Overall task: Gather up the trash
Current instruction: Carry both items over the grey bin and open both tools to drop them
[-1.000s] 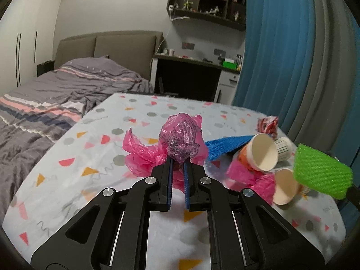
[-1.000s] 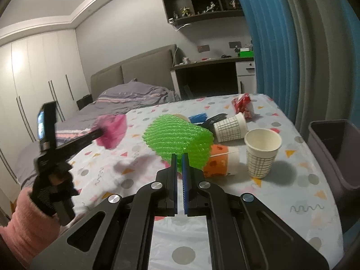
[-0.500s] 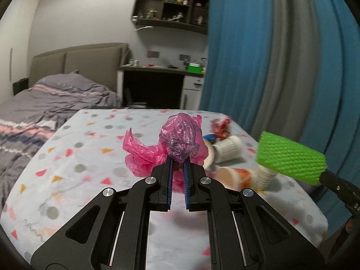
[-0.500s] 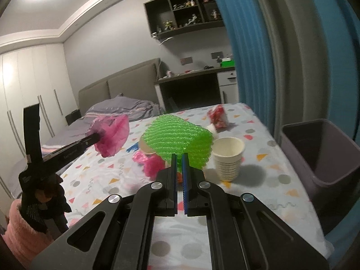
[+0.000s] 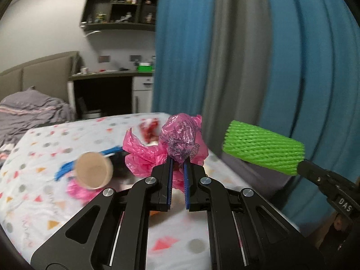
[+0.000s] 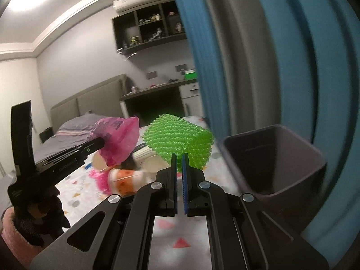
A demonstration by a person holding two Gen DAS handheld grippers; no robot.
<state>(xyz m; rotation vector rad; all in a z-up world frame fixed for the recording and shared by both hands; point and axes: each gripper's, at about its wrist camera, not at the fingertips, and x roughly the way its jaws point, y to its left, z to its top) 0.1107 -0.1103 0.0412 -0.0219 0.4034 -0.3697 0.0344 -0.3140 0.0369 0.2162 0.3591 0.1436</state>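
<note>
My left gripper [image 5: 178,160] is shut on a crumpled pink plastic bag [image 5: 180,138], held in the air above the table; the same pink plastic bag [image 6: 119,140] shows at the left of the right wrist view. My right gripper [image 6: 179,156] is shut on a green foam net sleeve [image 6: 180,139], also lifted; the green foam net sleeve [image 5: 263,147] appears at the right of the left wrist view. A dark grey bin [image 6: 274,159] stands open-topped just right of the green sleeve, past the table's right edge.
On the patterned tablecloth [image 5: 45,198] lie paper cups [image 5: 93,171], an orange-printed cup [image 6: 126,180], blue netting [image 5: 65,168], a red wrapper [image 5: 150,130] and more pink plastic [image 6: 99,178]. Blue and grey curtains [image 5: 247,56] hang at right. A bed [image 5: 29,110] and desk [image 5: 105,76] stand behind.
Both grippers swung to the right with their loads still held. The bin has grown larger and closer in the right wrist view; the curtains now fill much of both views.
</note>
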